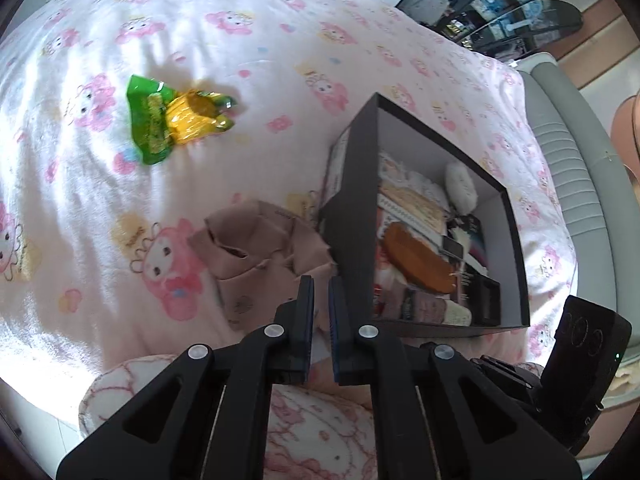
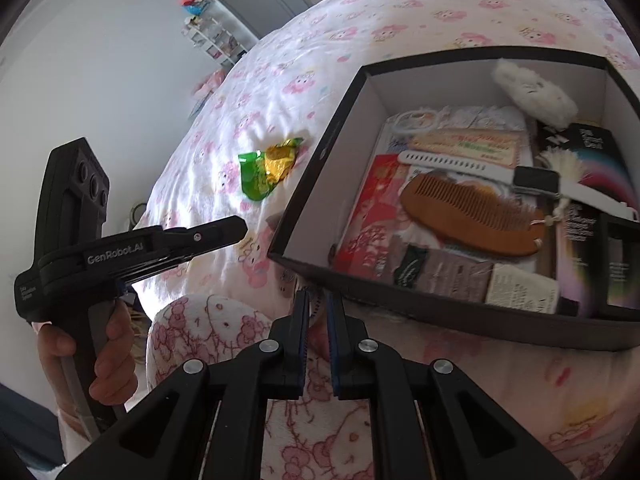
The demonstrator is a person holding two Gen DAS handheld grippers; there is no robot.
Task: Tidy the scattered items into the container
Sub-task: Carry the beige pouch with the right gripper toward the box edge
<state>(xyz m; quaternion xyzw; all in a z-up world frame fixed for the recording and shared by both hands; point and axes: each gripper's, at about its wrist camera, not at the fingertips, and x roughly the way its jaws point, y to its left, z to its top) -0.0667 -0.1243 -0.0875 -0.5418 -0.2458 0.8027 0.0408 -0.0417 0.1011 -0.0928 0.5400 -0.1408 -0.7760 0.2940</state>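
Box [image 1: 352, 216] on bedspread [image 1: 200, 40], comb [image 2: 472, 216] inside, folded cloth [image 1: 260, 248] against its wall, snack packet [image 1: 176, 120] well apart.

We're looking at a black box [image 2: 320, 168] with a wooden comb [image 2: 472, 220] inside; a green-yellow snack packet [image 2: 268, 172] sits just beside it on the bedsheet [image 2: 400, 20].

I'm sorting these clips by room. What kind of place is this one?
Most likely a bedroom: a bed with a pink cartoon-print sheet, a padded grey bed frame at its edge, and a white shelf rack against the wall.

Cartoon-print bedsheet [image 1: 200, 32], white shelf [image 2: 208, 36]
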